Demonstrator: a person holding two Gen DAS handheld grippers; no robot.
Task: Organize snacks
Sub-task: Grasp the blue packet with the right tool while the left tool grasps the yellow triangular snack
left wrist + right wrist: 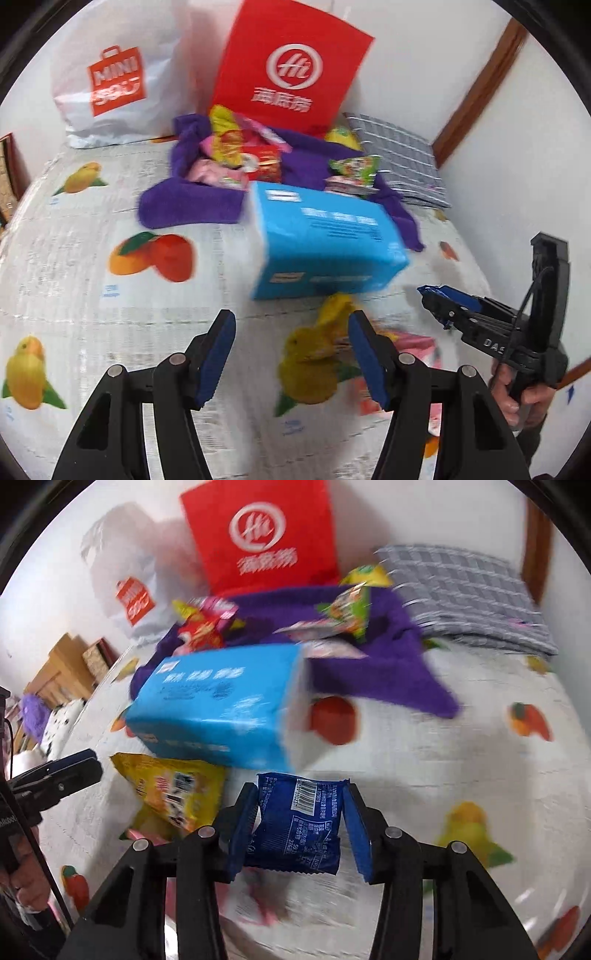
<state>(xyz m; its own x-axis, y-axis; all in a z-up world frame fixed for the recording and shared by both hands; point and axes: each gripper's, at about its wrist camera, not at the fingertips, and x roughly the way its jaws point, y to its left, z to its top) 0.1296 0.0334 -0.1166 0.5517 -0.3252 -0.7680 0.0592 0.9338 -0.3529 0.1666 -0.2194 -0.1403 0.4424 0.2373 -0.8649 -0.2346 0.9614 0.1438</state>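
Blue packet [299, 827] clenched in right tool [300, 825] at 6 o'clock of the cyan box [218, 705], left tool [291, 354] released; pick-up step, next likely carrying it toward snacks at 12.

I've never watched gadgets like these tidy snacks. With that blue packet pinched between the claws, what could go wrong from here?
The right gripper is shut on the blue packet, squeezing its sides, so whatever is inside might get crushed. The blue box sits tilted just beyond, over the edge of the yellow packet; lifting carelessly could knock it. The left gripper is open and empty, so it cannot catch a slip.
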